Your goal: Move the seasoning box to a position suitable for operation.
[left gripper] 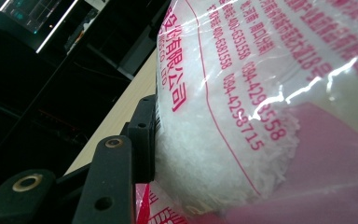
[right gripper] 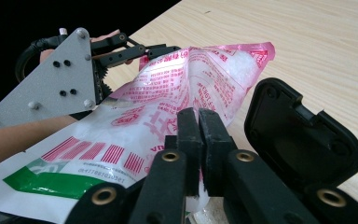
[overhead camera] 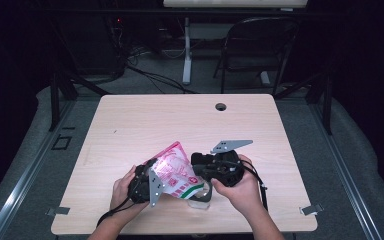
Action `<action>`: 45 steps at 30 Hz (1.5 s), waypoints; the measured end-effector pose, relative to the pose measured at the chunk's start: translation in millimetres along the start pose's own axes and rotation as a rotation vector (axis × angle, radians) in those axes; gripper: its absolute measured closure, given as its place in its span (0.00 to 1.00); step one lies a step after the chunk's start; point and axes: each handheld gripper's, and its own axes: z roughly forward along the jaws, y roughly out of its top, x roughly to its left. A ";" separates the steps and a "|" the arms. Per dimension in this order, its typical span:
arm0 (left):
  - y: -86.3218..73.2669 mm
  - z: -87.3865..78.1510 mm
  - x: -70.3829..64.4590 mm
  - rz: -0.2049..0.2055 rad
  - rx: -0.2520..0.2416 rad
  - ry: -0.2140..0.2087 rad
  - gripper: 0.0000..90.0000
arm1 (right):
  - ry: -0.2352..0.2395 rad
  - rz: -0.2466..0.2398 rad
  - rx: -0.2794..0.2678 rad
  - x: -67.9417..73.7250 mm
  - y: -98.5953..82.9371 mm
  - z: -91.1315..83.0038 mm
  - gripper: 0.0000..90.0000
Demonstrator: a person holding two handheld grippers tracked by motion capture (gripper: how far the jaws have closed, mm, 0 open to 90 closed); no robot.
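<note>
- A pink and white plastic bag [overhead camera: 176,172] with red print is held up over the near middle of the wooden table [overhead camera: 145,120], between the 2 grippers.
- The left gripper [overhead camera: 147,181] holds the bag from the left side. In the left gripper view 1 black jaw presses against the bag [left gripper: 242,116], and white grains are visible inside the clear film. The other jaw is hidden behind the bag, so it seems to grip the bag.
- The right gripper [right gripper: 199,140] has its 2 jaws closed together on the lower edge of the bag [right gripper: 168,116].
- A black lid-like piece [right gripper: 303,135] is just beside the right jaws, over the table.
- A small clear container [overhead camera: 200,201] is under the bag, touching the table.
</note>
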 end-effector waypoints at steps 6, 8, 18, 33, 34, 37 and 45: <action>0.0 -0.2 0.2 0.010 0.003 0.006 0.65 | 0.002 0.003 0.021 -2.4 -1.3 4.3 0.98; -0.2 -0.6 0.9 0.012 0.003 0.010 0.65 | 0.001 0.001 0.013 -1.8 -1.6 5.2 0.99; 1.0 -1.6 1.4 0.032 -0.015 0.029 0.65 | 0.006 -0.011 0.002 1.1 -2.5 2.9 1.00; 5.1 -1.3 -1.0 0.097 -0.017 0.065 0.65 | 0.002 -0.021 0.004 -1.2 -8.3 -0.1 1.00; 5.6 -1.5 -1.2 0.101 -0.018 0.067 0.65 | 0.002 -0.022 0.002 -1.4 -8.7 -0.4 1.00; 6.9 -2.8 -1.6 0.116 -0.018 0.075 0.65 | 0.003 -0.019 -0.005 -1.3 -10.2 -1.8 1.00; 8.0 -3.7 -1.2 0.146 -0.019 0.096 0.65 | 0.011 -0.011 -0.013 -2.9 -13.2 -2.2 1.00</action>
